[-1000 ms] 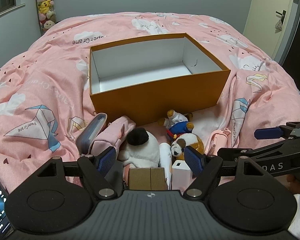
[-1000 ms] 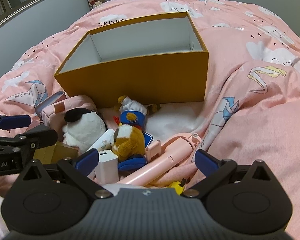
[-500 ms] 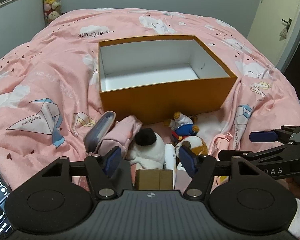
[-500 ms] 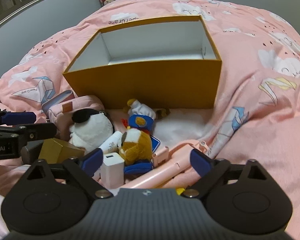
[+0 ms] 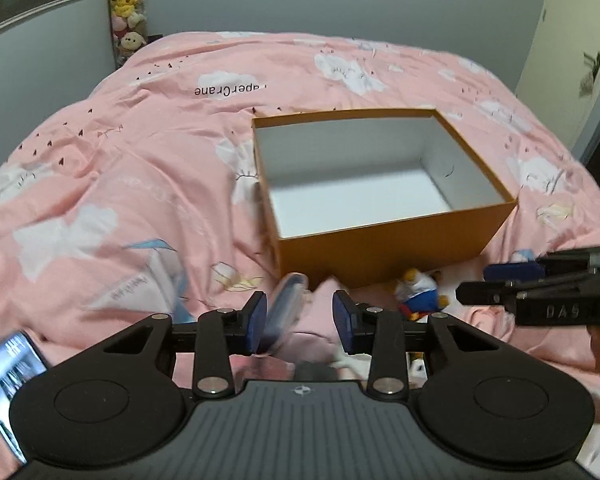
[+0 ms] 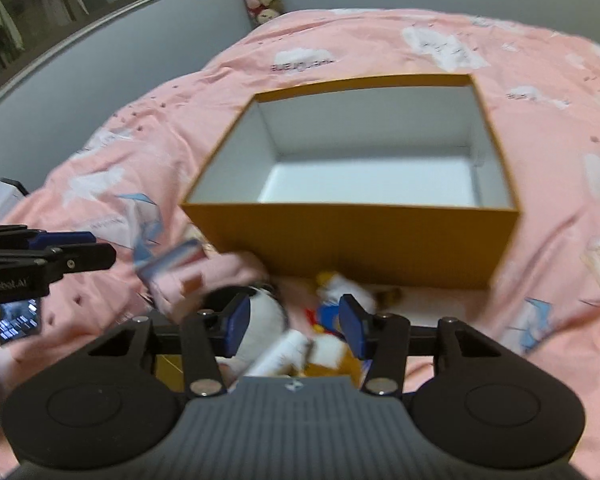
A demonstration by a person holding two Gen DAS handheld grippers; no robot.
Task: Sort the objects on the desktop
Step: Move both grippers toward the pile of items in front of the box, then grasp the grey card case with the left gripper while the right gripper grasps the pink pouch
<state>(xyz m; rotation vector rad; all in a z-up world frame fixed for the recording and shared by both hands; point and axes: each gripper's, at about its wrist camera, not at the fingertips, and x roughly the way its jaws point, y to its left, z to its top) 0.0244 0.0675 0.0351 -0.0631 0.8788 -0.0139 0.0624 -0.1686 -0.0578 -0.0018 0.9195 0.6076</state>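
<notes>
Left wrist view: we held our left gripper (image 5: 300, 322) with fingers apart around a pink pouch (image 5: 314, 328); the right gripper (image 6: 294, 324) gaped over toys before the orange box (image 6: 352, 240).

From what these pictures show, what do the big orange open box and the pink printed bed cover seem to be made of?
The big orange open box looks like stiff cardboard or paperboard: thin straight walls, sharp corners, a matte orange outside and a plain white lining. The pink printed bed cover looks like soft woven fabric, possibly cotton: it wrinkles and folds loosely, with a dull surface and printed clouds and paper cranes.
</notes>
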